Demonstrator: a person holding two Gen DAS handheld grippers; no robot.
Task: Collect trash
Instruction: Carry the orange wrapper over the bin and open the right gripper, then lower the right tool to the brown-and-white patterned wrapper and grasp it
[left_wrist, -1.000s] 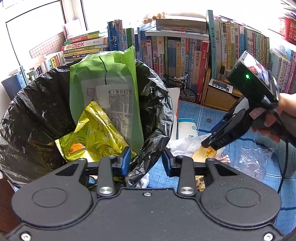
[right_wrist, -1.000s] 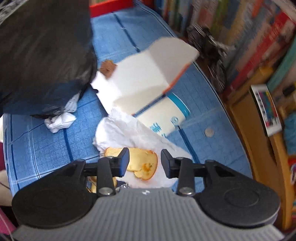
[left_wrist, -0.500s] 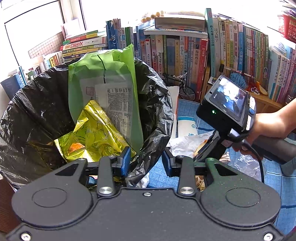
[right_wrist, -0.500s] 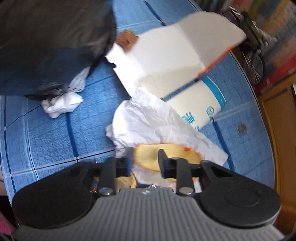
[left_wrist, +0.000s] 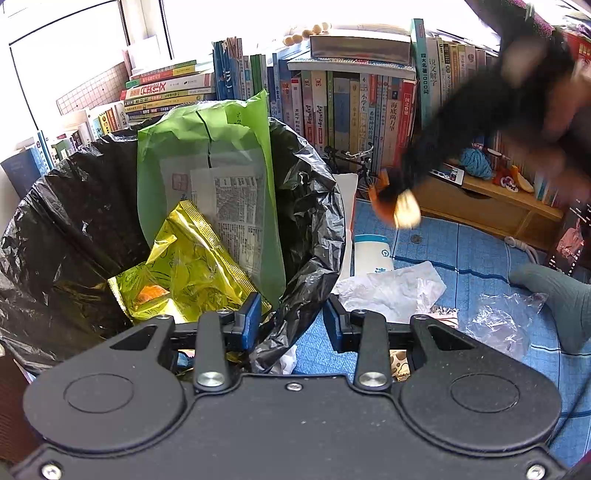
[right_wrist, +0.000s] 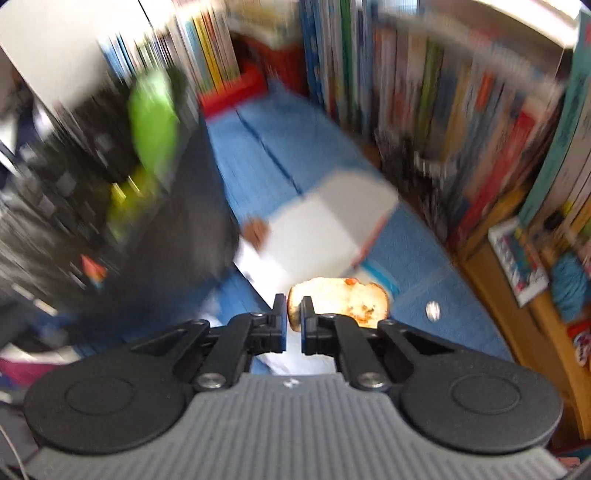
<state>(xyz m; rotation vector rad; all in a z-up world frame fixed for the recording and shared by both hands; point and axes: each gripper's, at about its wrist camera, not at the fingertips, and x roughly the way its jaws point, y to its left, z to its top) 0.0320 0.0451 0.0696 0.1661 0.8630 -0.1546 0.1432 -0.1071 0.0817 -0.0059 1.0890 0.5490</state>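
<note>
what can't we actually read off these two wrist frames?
- Right gripper, left wrist view: motion blur; grip not readable there.
- Black bag and books, right wrist view: smeared by motion.
- Peel, right wrist view: overexposed, near edge hidden by the jaws.
- Bag's bottom, left wrist view: covered by green and yellow wrappers.
- Floor nearest the left gripper: hidden by its own body.

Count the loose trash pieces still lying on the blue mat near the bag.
5: white carton against the black bag, cup, crumpled paper, clear plastic, tissue wad under the bag. More may be hidden.
</note>
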